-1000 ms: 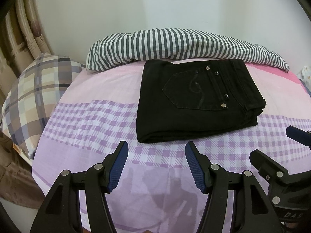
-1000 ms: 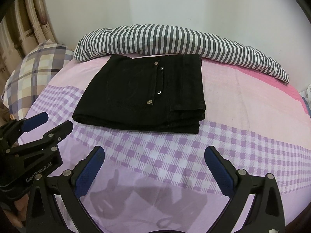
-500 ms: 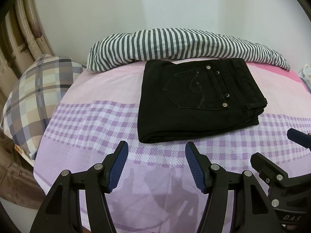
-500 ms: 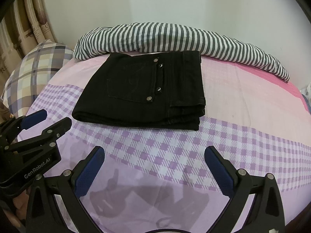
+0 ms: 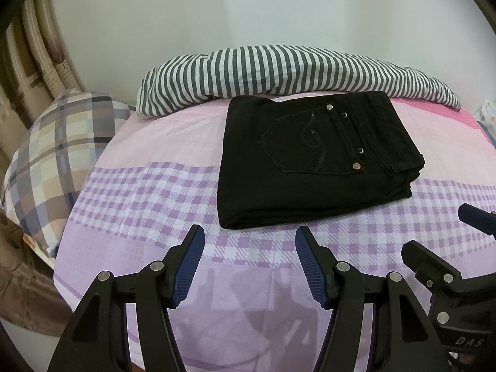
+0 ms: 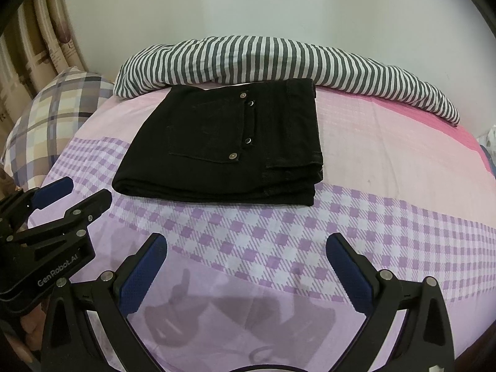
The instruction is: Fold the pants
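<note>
- At the bed's left edge a plaid pillow (image 5: 46, 161) lies well apart from the work, with a curtain (image 5: 24, 62) hanging behind it.
- The left gripper (image 5: 249, 262) hangs over the near edge of the bed (image 5: 148, 204), its blue pads (image 5: 189, 266) parted by a moderate gap and holding nothing.
- The black pants (image 5: 310, 161) lie toward the far edge of the bed, already stacked into a compact rectangle with the back pocket and rivets facing up, several layers showing at the right end.
- From the left gripper the bundle sits straight ahead and a little to the right; its longer side runs left to right, across the line of the fingers.
- A striped blanket (image 6: 279, 59) is rolled along the far edge, touching the back of the pants; it would crowd any push further back.
- The right gripper (image 6: 246, 268) also hangs over the near edge, spread wider than the left and empty; the pants lie ahead and slightly to its left.
- Both grippers stand about equally far from the near hem, with only bare checked sheet between, so nothing blocks either.
- The folding looks essentially finished; at most a squaring-up of the layered right end seems left.
</note>
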`<state>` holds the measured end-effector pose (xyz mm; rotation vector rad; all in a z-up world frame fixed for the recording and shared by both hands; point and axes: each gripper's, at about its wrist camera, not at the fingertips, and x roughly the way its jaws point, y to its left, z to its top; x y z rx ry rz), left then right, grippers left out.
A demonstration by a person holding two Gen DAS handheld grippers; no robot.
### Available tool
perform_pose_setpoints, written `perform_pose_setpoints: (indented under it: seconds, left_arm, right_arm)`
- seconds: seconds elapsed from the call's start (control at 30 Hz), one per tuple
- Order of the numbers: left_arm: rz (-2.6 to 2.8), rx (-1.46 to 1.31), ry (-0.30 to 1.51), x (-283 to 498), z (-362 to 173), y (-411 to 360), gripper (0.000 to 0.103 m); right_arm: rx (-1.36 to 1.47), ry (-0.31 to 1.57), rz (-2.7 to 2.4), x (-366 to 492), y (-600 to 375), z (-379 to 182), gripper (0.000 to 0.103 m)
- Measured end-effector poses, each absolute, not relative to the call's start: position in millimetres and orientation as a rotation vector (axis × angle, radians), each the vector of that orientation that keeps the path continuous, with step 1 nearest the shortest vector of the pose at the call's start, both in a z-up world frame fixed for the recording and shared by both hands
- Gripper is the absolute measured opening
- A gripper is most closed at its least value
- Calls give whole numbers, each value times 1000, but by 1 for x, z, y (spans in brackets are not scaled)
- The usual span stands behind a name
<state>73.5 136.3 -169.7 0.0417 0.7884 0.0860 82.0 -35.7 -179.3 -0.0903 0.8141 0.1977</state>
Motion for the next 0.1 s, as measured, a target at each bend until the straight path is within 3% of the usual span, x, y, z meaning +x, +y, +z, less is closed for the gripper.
perform_pose_setpoints:
  seconds: [0.1]
  left_arm:
    - [71, 32, 800, 75, -170, 138, 63]
  right_arm:
    - [-87, 817, 199, 82, -36, -179, 101]
